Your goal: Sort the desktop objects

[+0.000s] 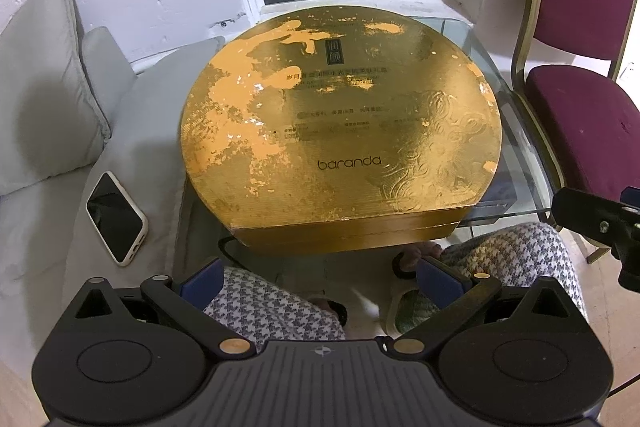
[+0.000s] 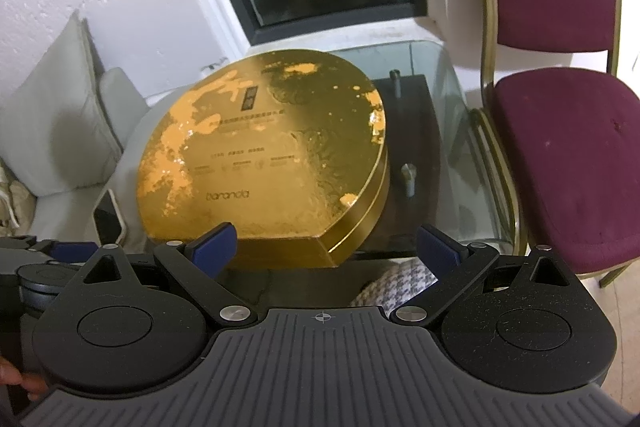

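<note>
Right now both of my grippers hang short of the table's near edge, holding nothing. My left gripper [image 1: 320, 279] has its blue pads spread wide, with only my houndstooth trousers [image 1: 276, 311] showing between them. My right gripper [image 2: 326, 251] is spread just as wide, its left pad in front of the flat near side of the gold box [image 2: 264, 147], though I cannot tell whether it touches.

That box, round with one straight side and marked "baranda", sits lid-on on the glass table [image 2: 452, 131], covering most of the top. A phone [image 1: 116, 217] lies screen-up on the grey cushion [image 1: 48, 87] just beside the table, off the desktop.

No loose items show on the glass, so this fits either things already packed away or the box yet to be handled. I judge any grip on it needs both grippers, given its breadth and slick foil.
</note>
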`<move>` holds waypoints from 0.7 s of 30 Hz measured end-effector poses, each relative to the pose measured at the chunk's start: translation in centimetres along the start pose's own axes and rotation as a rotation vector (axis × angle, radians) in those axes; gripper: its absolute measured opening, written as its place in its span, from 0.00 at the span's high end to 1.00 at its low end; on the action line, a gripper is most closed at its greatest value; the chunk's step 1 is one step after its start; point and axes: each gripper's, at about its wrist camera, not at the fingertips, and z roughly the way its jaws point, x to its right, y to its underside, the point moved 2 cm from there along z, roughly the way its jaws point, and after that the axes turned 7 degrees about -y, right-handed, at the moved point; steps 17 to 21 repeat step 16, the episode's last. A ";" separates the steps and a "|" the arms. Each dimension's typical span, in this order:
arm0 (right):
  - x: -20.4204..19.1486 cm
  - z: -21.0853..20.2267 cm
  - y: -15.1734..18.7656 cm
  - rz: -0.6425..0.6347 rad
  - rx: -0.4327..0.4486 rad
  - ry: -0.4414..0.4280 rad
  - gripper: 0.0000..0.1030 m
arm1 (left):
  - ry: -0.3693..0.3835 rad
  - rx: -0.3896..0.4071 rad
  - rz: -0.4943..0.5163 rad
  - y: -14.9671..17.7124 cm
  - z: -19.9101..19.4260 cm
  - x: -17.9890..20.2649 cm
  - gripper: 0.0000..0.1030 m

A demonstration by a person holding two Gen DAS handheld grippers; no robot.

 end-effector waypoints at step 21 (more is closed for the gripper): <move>0.7 1.8 -0.2 0.014 -0.037 0.004 0.04 | 0.010 -0.036 0.003 -0.5 1.8 0.2 0.01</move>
